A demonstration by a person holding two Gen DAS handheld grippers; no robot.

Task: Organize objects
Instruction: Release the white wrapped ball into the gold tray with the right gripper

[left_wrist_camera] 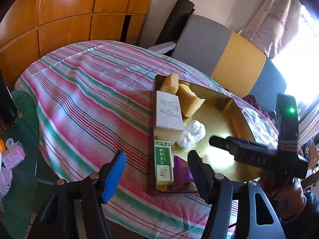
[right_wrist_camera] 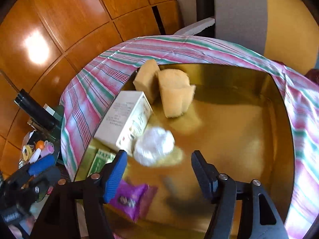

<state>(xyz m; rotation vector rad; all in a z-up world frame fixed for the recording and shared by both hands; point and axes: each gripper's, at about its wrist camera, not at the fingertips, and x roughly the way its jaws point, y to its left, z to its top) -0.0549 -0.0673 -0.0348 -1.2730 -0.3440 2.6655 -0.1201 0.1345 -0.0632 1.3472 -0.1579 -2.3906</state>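
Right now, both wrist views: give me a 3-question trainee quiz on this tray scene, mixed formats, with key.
1. True or false: the white crumpled bag lies inside the gold tray.
2. Multiple choice: the right gripper holds A) the purple packet, B) the white box, C) nothing.
3. How many tan sponges stand at the tray's far end?

Key: 1 true; 2 C, jaws open and empty; 3 two.
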